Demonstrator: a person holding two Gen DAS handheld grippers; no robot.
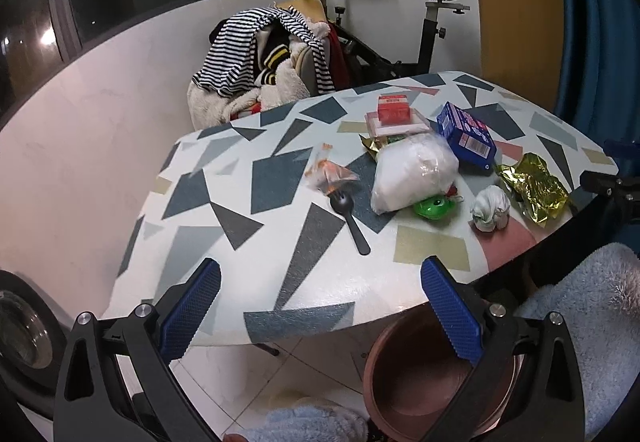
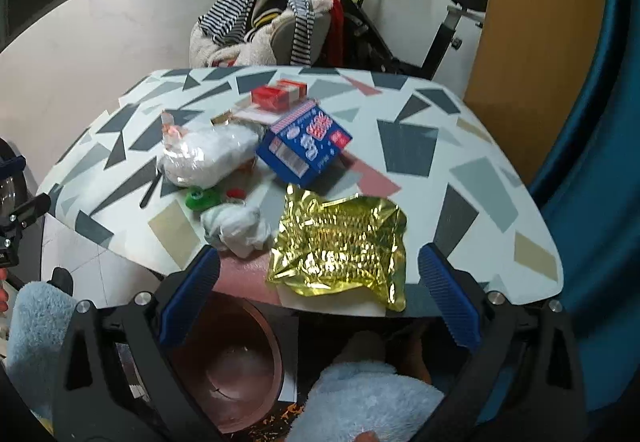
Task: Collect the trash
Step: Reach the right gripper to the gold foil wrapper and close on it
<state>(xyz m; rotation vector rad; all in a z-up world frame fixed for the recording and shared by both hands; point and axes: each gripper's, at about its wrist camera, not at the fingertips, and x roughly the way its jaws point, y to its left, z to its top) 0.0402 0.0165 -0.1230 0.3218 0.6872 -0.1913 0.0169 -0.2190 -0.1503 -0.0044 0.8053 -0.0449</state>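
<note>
Fork (image 1: 349,220) shows in left view only; both grippers' jaws spread, empty.

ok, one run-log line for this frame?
phase: pre-grasp | left gripper: open, empty | right gripper: open, near gold foil wrapper | brown bin: below table edge

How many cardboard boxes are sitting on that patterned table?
3. A blue box lies tilted mid-table; a red box sits behind it on top of a flat pink box. The white bag could hide more.
</note>
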